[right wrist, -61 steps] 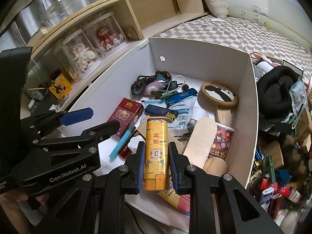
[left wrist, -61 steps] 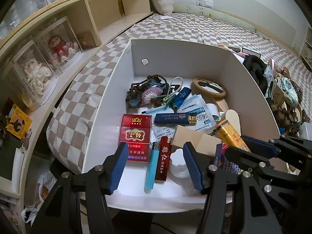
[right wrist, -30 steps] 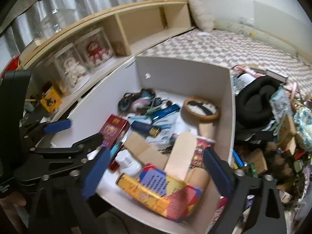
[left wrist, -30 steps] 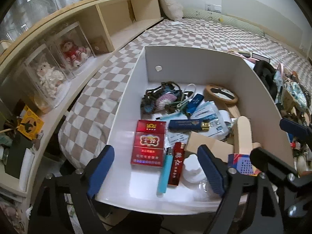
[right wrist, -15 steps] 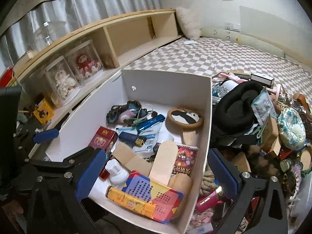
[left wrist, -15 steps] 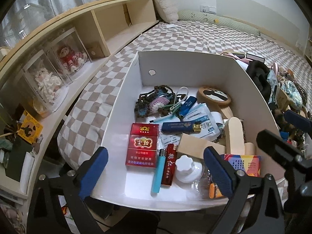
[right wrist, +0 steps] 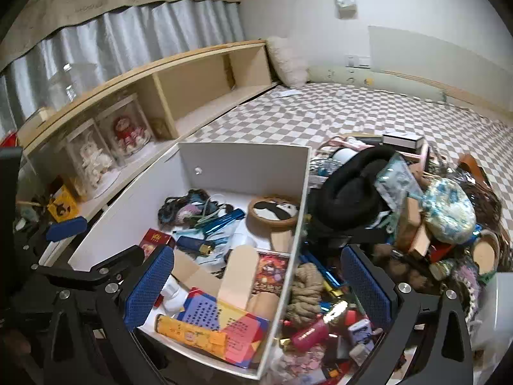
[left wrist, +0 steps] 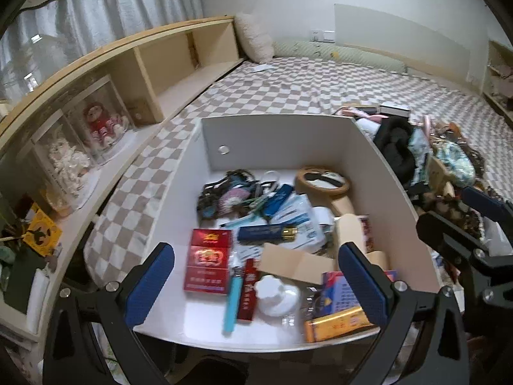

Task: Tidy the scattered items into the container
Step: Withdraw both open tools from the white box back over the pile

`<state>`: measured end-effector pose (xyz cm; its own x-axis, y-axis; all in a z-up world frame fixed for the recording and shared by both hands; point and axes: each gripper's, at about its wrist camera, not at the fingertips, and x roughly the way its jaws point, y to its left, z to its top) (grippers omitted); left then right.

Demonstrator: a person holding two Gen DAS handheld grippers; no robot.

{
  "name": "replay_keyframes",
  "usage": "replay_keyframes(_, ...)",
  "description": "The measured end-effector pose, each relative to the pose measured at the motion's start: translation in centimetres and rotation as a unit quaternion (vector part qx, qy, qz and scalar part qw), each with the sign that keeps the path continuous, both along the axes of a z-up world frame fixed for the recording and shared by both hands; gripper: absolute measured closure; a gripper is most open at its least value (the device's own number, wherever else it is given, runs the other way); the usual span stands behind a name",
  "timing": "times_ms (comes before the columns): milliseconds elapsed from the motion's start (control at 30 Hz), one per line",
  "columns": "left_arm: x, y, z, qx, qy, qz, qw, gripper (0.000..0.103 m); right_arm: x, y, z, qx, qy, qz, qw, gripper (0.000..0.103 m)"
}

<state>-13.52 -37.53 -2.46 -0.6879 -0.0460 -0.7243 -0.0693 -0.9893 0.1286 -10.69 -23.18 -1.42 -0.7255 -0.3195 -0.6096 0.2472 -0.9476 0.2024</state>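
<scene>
**Yellow tube released into the container; both grippers standing empty above it.**

The white container (right wrist: 243, 160) is now holding the yellow tube (right wrist: 189, 332), which is lying flat at its near edge beside the colourful card (right wrist: 224, 324); two seconds ago the right gripper (right wrist: 256, 285) was clamping that tube, so one more item is judged tidied. The pile of scattered items (right wrist: 400, 224) is waiting just right of the container wall, so the task is judged unfinished. The right gripper is standing wide open, gripping nothing, now facing that pile. The left gripper (left wrist: 253, 285) is likewise fully spread and empty, wider than before.
</scene>
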Motion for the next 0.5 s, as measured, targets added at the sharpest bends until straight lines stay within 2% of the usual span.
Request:
replay_keyframes(167, 0.7, 2.0, -0.1, -0.012, 0.014, -0.039, 0.9991, 0.0, 0.9, 1.8, 0.3, 0.024, 0.017, -0.015, 0.999, 0.0)
replay_keyframes(333, 1.5, 4.2, 0.1, -0.018, 0.032, -0.069, 0.997, 0.0, 1.5, 4.3, 0.8, 0.009, 0.032, -0.049, 0.998, 0.0)
replay_keyframes(500, 2.2, 6.1, 0.3, -0.025, 0.057, -0.092, 0.9938, 0.0, 2.2, 6.3, 1.2, 0.017, 0.039, -0.07, 0.997, 0.0)
